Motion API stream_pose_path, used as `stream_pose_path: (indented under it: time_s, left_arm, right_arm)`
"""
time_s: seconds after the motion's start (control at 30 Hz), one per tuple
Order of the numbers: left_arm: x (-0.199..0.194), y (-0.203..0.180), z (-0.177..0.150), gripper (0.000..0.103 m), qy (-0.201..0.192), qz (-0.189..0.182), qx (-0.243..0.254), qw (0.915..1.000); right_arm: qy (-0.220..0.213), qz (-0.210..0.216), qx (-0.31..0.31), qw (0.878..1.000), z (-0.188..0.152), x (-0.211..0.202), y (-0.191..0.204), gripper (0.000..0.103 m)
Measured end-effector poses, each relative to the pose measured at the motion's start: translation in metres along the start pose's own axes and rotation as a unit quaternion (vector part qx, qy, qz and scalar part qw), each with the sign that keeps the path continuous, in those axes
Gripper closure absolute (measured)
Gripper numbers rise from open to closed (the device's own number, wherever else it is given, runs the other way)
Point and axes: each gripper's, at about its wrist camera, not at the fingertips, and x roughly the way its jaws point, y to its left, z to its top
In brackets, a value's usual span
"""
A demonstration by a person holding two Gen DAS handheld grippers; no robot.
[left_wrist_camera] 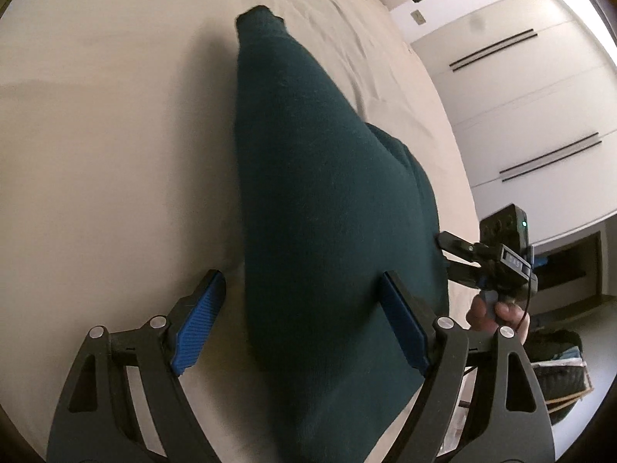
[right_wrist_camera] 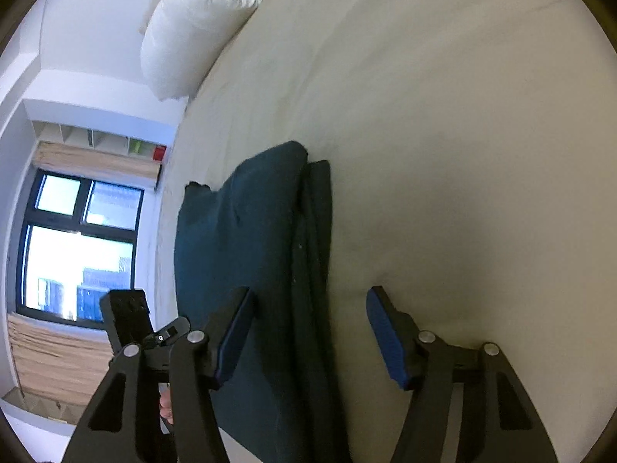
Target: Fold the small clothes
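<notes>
On beige bed sheet (left_wrist_camera: 96,135): dark green garment (left_wrist_camera: 316,200) lying partly folded. Left gripper (left_wrist_camera: 304,324) gaping over near edge, right gripper (right_wrist_camera: 308,339) likewise, gripping nothing. Risk: loose fold springing open; one-layer pinch skewing crease.

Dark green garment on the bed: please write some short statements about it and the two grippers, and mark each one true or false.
1. The dark green garment lies on a beige bed sheet. True.
2. The left gripper is shut on the garment. False: its jaws stand open, with the cloth between them.
3. The right gripper is open. True.
4. A white pillow lies on top of the garment. False: it sits far off, at the bed's edge.
5. The garment is bright red. False: it is dark green.
</notes>
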Motion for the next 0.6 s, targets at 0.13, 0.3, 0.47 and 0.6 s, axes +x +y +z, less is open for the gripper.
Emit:
stream_pose_path:
  time_s: [0.13,0.3,0.47,0.6]
  left_arm:
    - [0.007,-0.006,0.002,0.022,0.017,0.002,0.007,0.9998]
    - [0.014,-0.015,-0.006,0.026,0.030,0.008,0.017,0.9994]
    - [0.020,-0.030,0.003,0.043,0.030,0.039,0.021,0.9986]
    - [0.026,-0.045,0.010,0.053,0.029,0.061,0.033,0.9972]
  right_arm:
    - [0.028,0.000,-0.018,0.999,-0.001,0.011,0.014,0.039]
    - [0.047,0.003,-0.028,0.999,-0.004,0.020,0.025,0.039]
    - [0.059,-0.007,-0.045,0.997,-0.013,0.031,0.036,0.045]
    - [0.043,-0.039,-0.044,0.997,-0.015,0.037,0.043,0.064]
